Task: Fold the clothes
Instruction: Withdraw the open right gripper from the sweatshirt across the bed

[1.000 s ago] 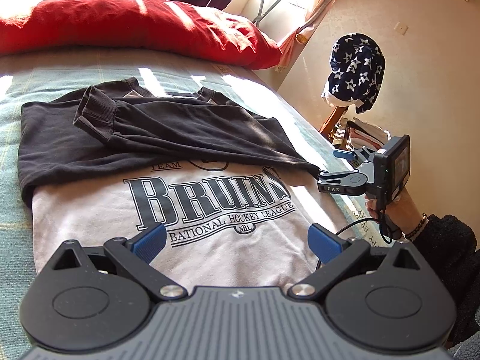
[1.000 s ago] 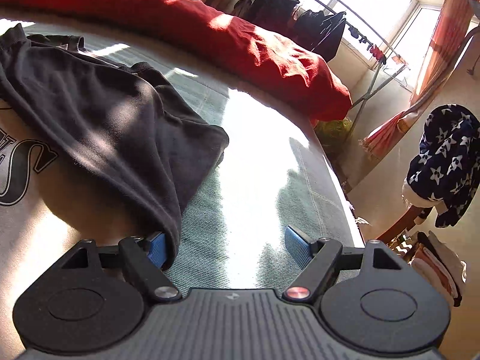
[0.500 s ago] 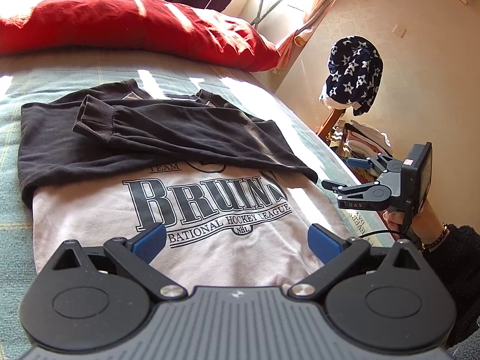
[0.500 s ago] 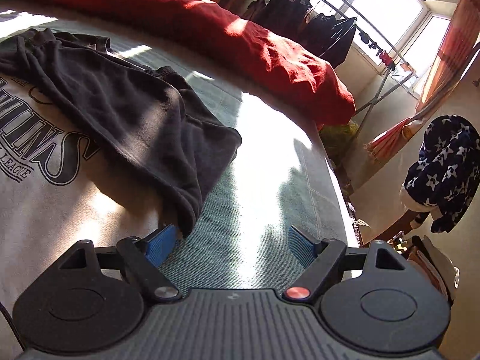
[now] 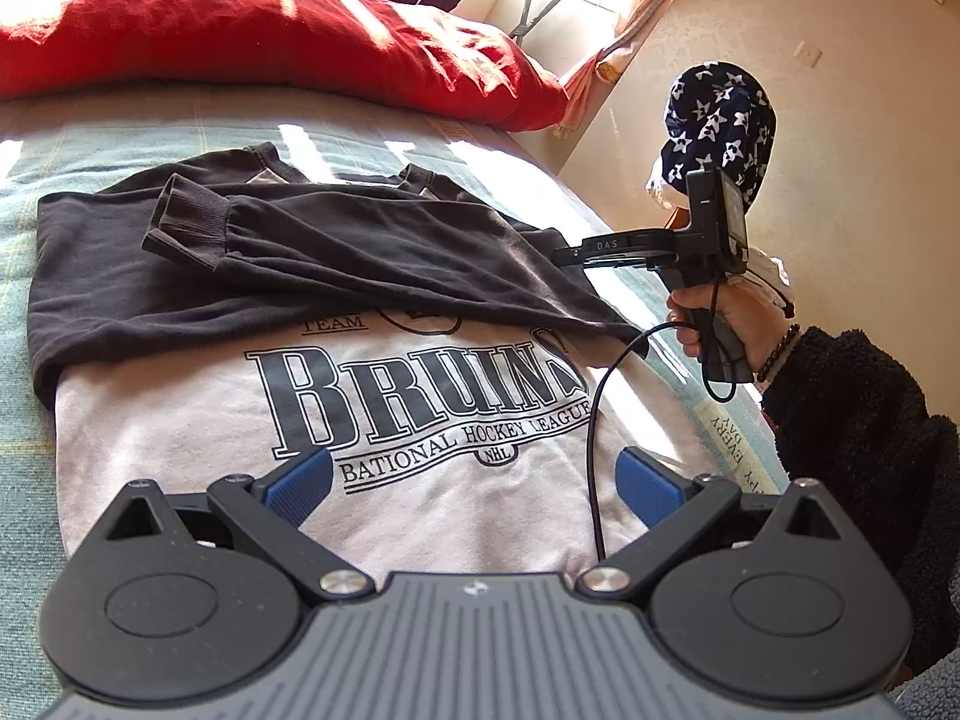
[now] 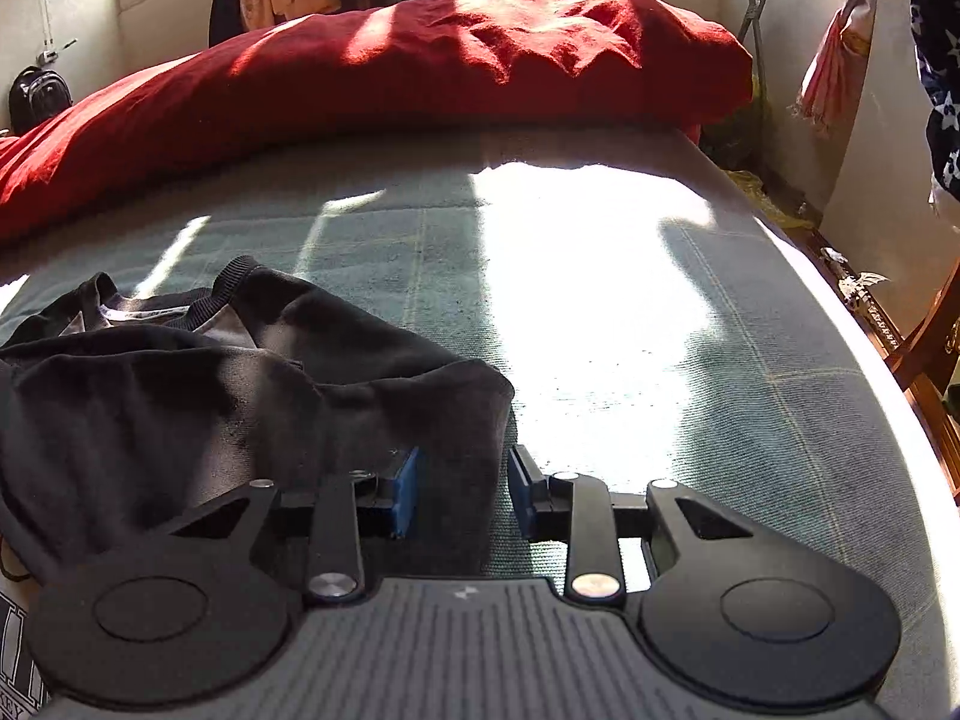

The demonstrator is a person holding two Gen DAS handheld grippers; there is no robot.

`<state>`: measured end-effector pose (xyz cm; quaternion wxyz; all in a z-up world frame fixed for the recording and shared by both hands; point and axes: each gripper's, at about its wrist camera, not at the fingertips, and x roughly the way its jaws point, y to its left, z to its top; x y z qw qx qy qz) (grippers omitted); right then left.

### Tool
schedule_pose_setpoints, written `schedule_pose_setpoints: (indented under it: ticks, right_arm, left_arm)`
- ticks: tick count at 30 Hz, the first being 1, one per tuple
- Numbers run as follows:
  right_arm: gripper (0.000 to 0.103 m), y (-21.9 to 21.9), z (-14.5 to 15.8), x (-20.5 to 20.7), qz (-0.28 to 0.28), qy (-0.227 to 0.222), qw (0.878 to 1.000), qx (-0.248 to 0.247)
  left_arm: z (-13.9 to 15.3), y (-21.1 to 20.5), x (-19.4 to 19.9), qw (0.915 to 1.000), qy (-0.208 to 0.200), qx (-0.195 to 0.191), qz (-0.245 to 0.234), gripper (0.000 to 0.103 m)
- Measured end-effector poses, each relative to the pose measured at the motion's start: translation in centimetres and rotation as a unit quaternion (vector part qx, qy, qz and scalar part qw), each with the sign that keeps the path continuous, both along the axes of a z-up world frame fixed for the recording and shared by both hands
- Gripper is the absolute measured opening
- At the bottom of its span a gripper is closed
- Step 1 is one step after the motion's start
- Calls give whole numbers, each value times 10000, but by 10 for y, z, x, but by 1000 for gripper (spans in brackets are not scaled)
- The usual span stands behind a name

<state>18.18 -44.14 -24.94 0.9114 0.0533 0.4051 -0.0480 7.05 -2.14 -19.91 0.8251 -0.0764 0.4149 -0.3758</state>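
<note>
On the bed (image 6: 600, 312), the sweatshirt (image 5: 384, 432) lies flat, both black sleeves folded across its chest. My right hand-held gripper (image 6: 462, 489) is closing on the shoulder fold (image 6: 456, 414), cloth between its jaws but not yet pinched. My left hand-held gripper (image 5: 474, 474) hangs released above the hem. Next, I judge, a firm pinch, then I fold that side inward.

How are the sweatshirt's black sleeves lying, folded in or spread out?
Folded in: both black sleeves lie crossed over the sweatshirt chest, cuff toward the left.
</note>
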Motion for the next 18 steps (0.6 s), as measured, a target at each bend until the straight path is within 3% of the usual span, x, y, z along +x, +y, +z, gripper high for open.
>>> schedule_pose_setpoints:
  ticks: [1, 2, 3, 7, 10, 13, 15, 18]
  right_arm:
    - [36, -1, -8, 8, -12, 31, 10000, 46]
    - [29, 0, -12, 11, 25, -17, 10000, -27]
    - [7, 0, -11, 12, 52, -58, 9999, -120]
    - [4, -17, -4, 22, -153, -126, 9992, -361]
    - [6, -40, -2, 25, -306, -79, 9995, 59]
    - [15, -42, 10, 13, -381, -176, 9991, 84]
    - [18, -34, 19, -2, -94, -297, 9989, 362]
    - [24, -13, 19, -15, 383, -5, 9979, 530]
  left_arm:
    - [-2, 0, 1, 10000, 28, 12, 16, 100]
    - [-4, 0, 3, 10000, 49, 19, 29, 100]
    - [-5, 0, 4, 10000, 57, 19, 36, 100]
    - [-7, 0, 6, 10000, 76, -8, 55, 100]
    - [-7, -1, 5, 10000, 59, 17, 39, 100]
    - [-6, -1, 4, 10000, 45, 14, 26, 100]
    - [-5, -2, 2, 10000, 28, 24, 8, 100]
    - [-5, -3, 2, 10000, 40, 46, -2, 100]
